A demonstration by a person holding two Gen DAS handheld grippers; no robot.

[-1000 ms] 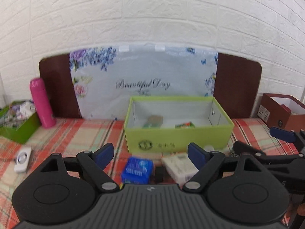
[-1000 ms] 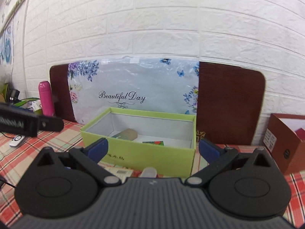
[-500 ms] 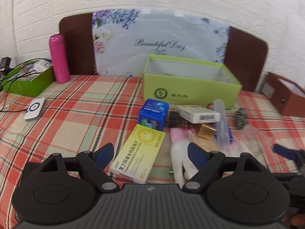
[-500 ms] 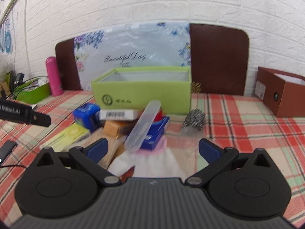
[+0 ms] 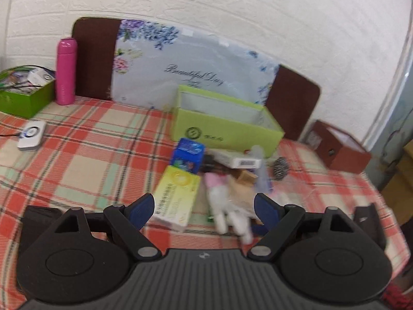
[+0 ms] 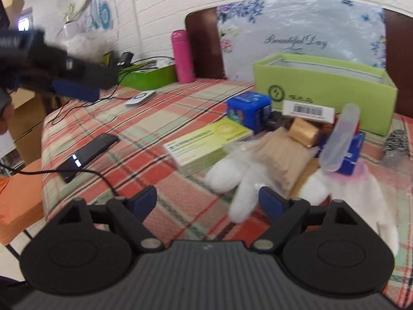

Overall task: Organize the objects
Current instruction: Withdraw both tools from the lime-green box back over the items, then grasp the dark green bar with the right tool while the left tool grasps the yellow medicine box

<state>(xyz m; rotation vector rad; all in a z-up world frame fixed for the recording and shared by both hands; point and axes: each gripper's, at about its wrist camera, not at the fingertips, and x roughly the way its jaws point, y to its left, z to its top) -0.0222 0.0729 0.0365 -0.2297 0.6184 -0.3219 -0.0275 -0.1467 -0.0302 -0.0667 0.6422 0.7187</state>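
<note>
A pile of small items lies on the plaid tablecloth in front of an open light-green box point(image 5: 227, 126) point(image 6: 325, 90): a yellow-green medicine box point(image 5: 178, 201) point(image 6: 209, 144), a blue box point(image 5: 188, 155) point(image 6: 249, 109), a white barcode box point(image 5: 236, 160) point(image 6: 307, 109), white gloves point(image 5: 224, 206) point(image 6: 242, 178), a clear plastic case point(image 6: 340, 137) and a steel scourer point(image 5: 280, 168) point(image 6: 396, 142). My left gripper point(image 5: 204, 208) is open and empty, above the medicine box and gloves. My right gripper point(image 6: 207, 201) is open and empty, near the glove fingers. The left gripper also shows in the right wrist view point(image 6: 74, 90).
A pink bottle point(image 5: 65, 71) point(image 6: 182, 56) and a green box of clutter point(image 5: 24, 93) stand at the far left. A white device point(image 5: 31, 135) point(image 6: 140, 98) and a black phone with cable point(image 6: 87, 152) lie on the cloth. A brown box point(image 5: 340, 149) stands at the right.
Both grippers have pulled back from the green box and risen. The views now look down on the pile. The right view has swung left toward the table's left edge.
</note>
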